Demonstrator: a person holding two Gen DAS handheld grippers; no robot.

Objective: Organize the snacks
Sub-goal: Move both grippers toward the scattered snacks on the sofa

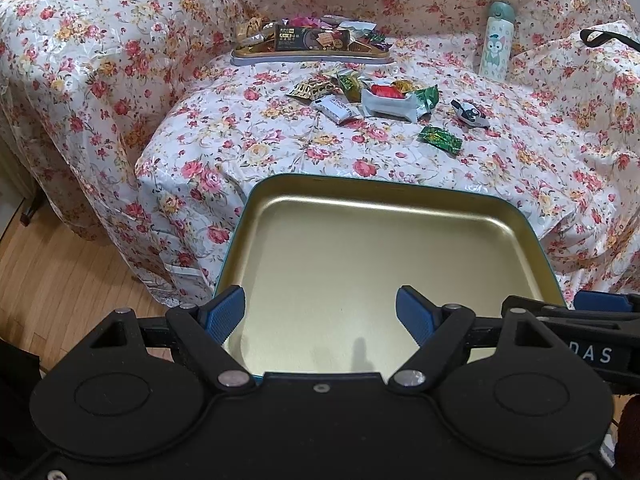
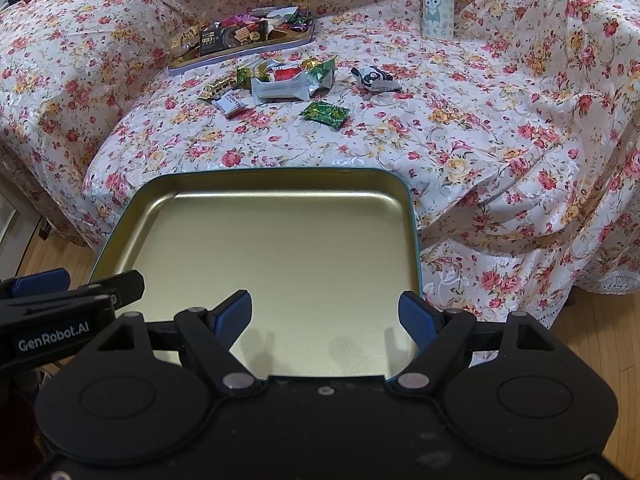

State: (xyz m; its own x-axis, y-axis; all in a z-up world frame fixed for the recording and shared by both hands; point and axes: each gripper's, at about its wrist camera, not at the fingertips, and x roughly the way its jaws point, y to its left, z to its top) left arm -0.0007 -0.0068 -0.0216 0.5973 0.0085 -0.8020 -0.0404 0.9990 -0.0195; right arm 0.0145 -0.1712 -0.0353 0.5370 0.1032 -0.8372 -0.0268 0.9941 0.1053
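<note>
Floral-covered sofa seat as work surface.
On it: empty gold tin at front edge, loose snack wrappers mid-seat, filled tray behind, cartoon bottle upright.

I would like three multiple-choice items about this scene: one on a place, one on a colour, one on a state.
1. Where does the bottle with the cartoon cat stand?
A. In the near tin
B. On the flowered cover, to the right of the far tin
C. On the wooden floor

2. What colour is the inside of the near tin?
A. Gold
B. Red
C. White

3. How are the jaws of the left gripper?
A. Shut on a snack
B. Shut on the tin's rim
C. Open, holding nothing

Answers: 1 B, it stands upright beside the far tin. 2 A, its bare bottom is golden. 3 C, the pads stand apart.
</note>
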